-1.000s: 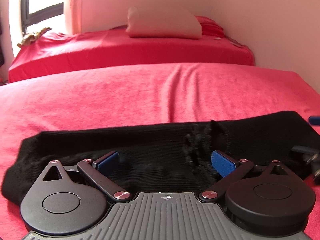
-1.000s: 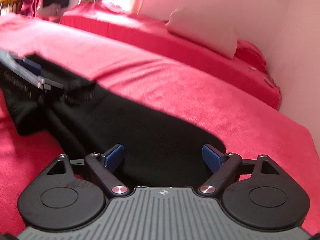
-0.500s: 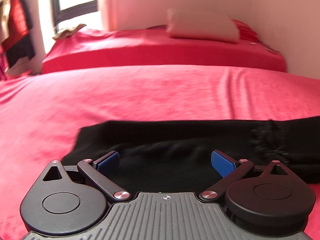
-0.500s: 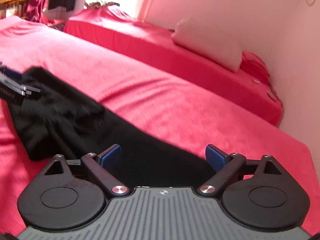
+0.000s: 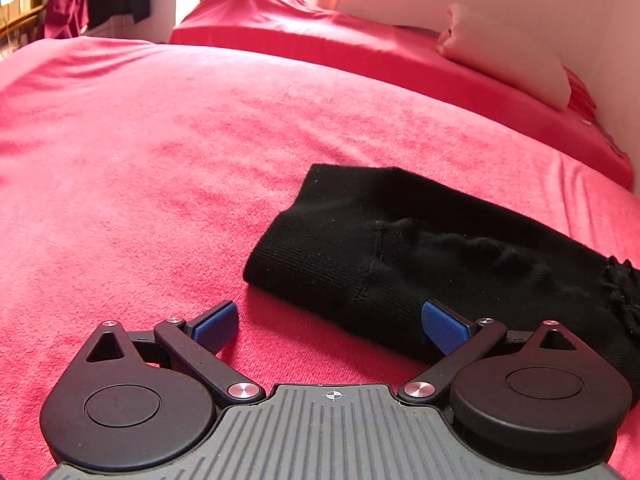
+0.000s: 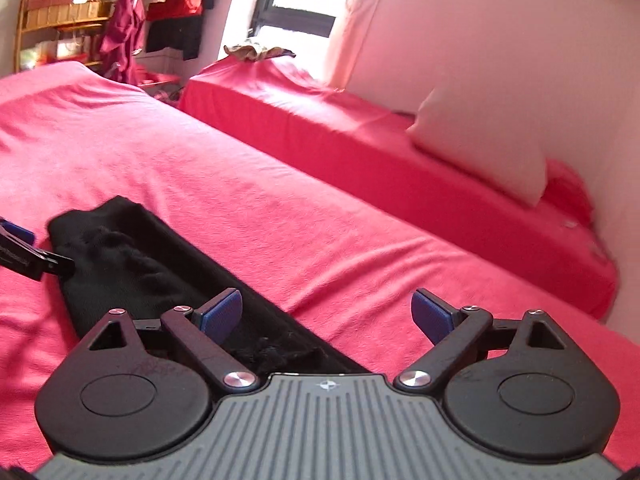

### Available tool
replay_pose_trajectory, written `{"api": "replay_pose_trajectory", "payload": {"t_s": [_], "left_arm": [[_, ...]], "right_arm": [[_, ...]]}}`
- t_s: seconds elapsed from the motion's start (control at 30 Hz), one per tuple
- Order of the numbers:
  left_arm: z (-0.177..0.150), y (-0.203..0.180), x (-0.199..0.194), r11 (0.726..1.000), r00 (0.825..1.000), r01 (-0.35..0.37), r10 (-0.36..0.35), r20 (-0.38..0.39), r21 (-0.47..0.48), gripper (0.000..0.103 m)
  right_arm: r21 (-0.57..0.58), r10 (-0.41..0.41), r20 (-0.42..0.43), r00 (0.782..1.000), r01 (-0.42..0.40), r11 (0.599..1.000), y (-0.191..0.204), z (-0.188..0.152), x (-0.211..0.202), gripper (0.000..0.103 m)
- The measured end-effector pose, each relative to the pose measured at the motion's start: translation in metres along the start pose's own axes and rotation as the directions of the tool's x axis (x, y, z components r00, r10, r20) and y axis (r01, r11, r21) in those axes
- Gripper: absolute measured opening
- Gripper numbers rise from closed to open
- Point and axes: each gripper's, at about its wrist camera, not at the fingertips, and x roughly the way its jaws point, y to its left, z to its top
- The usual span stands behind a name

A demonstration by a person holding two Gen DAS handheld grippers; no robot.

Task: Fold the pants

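Black pants (image 5: 420, 248) lie folded in a long strip on the red bed cover (image 5: 140, 168). My left gripper (image 5: 330, 322) is open and empty, low over the cover at the strip's left end, its right pad over the near edge of the fabric. My right gripper (image 6: 328, 314) is open and empty, above the strip's right end; the pants (image 6: 132, 264) run away to the left in that view. The left gripper's fingers (image 6: 24, 254) show at the far left end of the strip in the right wrist view.
A second red bed (image 6: 360, 140) with a pale pillow (image 6: 480, 156) stands behind, against the wall. A window (image 6: 296, 4), hanging clothes (image 6: 168, 12) and a wooden shelf (image 6: 52, 16) lie at the far left.
Both grippers have swung leftward and drawn back from the pants. The left gripper now sits at the strip's left end instead of over its middle. Both stay open.
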Motion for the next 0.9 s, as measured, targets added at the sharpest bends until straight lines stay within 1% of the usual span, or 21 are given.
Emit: {"api": "replay_pose_trajectory", "payload": {"t_s": [0.1, 0.17, 0.23, 0.33, 0.37, 0.43, 0.47, 0.5, 0.57, 0.6, 0.63, 0.67, 0.7, 0.73, 0.77, 0.8, 0.83, 0.9], "left_arm": [[-0.002, -0.003, 0.001, 1.000, 1.000, -0.007, 0.007, 0.011, 0.006, 0.103], [-0.004, -0.004, 0.001, 1.000, 1.000, -0.009, 0.009, 0.023, 0.003, 0.103], [-0.006, -0.002, 0.000, 1.000, 0.999, -0.005, 0.006, 0.040, -0.010, 0.103], [-0.007, 0.004, -0.001, 0.999, 0.998, 0.010, -0.007, 0.062, -0.042, 0.103], [-0.007, 0.006, -0.001, 0.999, 0.998, 0.015, -0.012, 0.065, -0.047, 0.103], [-0.008, 0.006, -0.002, 0.999, 0.997, 0.017, -0.014, 0.070, -0.043, 0.103], [-0.008, 0.005, -0.002, 0.999, 0.997, 0.015, -0.012, 0.072, -0.039, 0.103], [-0.007, 0.004, -0.002, 0.999, 0.997, 0.013, -0.011, 0.073, -0.035, 0.103], [-0.008, 0.005, -0.002, 0.999, 0.997, 0.017, -0.015, 0.075, -0.034, 0.103], [-0.008, 0.006, -0.003, 0.999, 0.997, 0.024, -0.021, 0.076, -0.038, 0.103], [-0.008, 0.008, -0.003, 0.999, 0.996, 0.032, -0.028, 0.079, -0.044, 0.103], [-0.009, 0.009, -0.004, 0.998, 0.996, 0.040, -0.035, 0.081, -0.050, 0.103], [-0.009, 0.010, -0.005, 0.997, 0.996, 0.047, -0.042, 0.085, -0.056, 0.103], [-0.009, 0.011, -0.005, 0.997, 0.995, 0.051, -0.046, 0.087, -0.061, 0.103], [-0.009, 0.011, -0.005, 0.997, 0.995, 0.052, -0.047, 0.088, -0.062, 0.103], [-0.009, 0.010, -0.005, 0.997, 0.995, 0.050, -0.045, 0.087, -0.059, 0.103], [-0.009, 0.009, -0.004, 0.997, 0.996, 0.046, -0.041, 0.085, -0.054, 0.103], [-0.009, 0.007, -0.003, 0.998, 0.996, 0.040, -0.036, 0.081, -0.044, 0.103]], "right_arm": [[0.011, -0.015, 0.011, 1.000, 0.015, 1.000, 0.001, -0.015, -0.001, 0.093], [0.041, 0.005, -0.002, 1.000, -0.005, 0.999, 0.000, -0.022, 0.003, 0.093], [0.079, 0.021, -0.005, 1.000, -0.020, 0.997, 0.001, -0.022, 0.008, 0.093], [0.125, 0.020, 0.002, 1.000, -0.020, 0.992, 0.011, -0.016, 0.020, 0.093], [0.136, 0.024, 0.004, 1.000, -0.025, 0.990, 0.018, -0.013, 0.024, 0.091], [0.147, 0.070, 0.002, 0.998, -0.070, 0.987, 0.034, -0.008, 0.035, 0.087], [0.155, 0.115, -0.009, 0.993, -0.113, 0.981, 0.042, -0.005, 0.043, 0.085], [0.171, 0.179, -0.025, 0.984, -0.172, 0.970, 0.050, -0.002, 0.052, 0.079], [0.210, 0.307, -0.084, 0.948, -0.284, 0.935, 0.066, 0.001, 0.076, 0.072], [0.212, 0.337, -0.136, 0.932, -0.305, 0.929, 0.074, 0.004, 0.092, 0.070], [0.188, 0.313, -0.166, 0.935, -0.282, 0.941, 0.081, 0.008, 0.103, 0.070], [0.161, 0.274, -0.162, 0.948, -0.249, 0.955, 0.084, 0.015, 0.107, 0.069], [0.169, 0.270, -0.143, 0.952, -0.245, 0.955, 0.083, 0.024, 0.109, 0.069], [0.204, 0.290, -0.111, 0.951, -0.264, 0.943, 0.078, 0.034, 0.109, 0.069], [0.236, 0.320, -0.076, 0.944, -0.295, 0.926, 0.074, 0.043, 0.109, 0.072], [0.251, 0.354, -0.056, 0.934, -0.330, 0.910, 0.072, 0.053, 0.110, 0.078], [0.249, 0.375, -0.054, 0.925, -0.351, 0.903, 0.073, 0.062, 0.113, 0.079], [0.203, 0.381, -0.080, 0.921, -0.359, 0.911, 0.083, 0.076, 0.124, 0.079]]}}
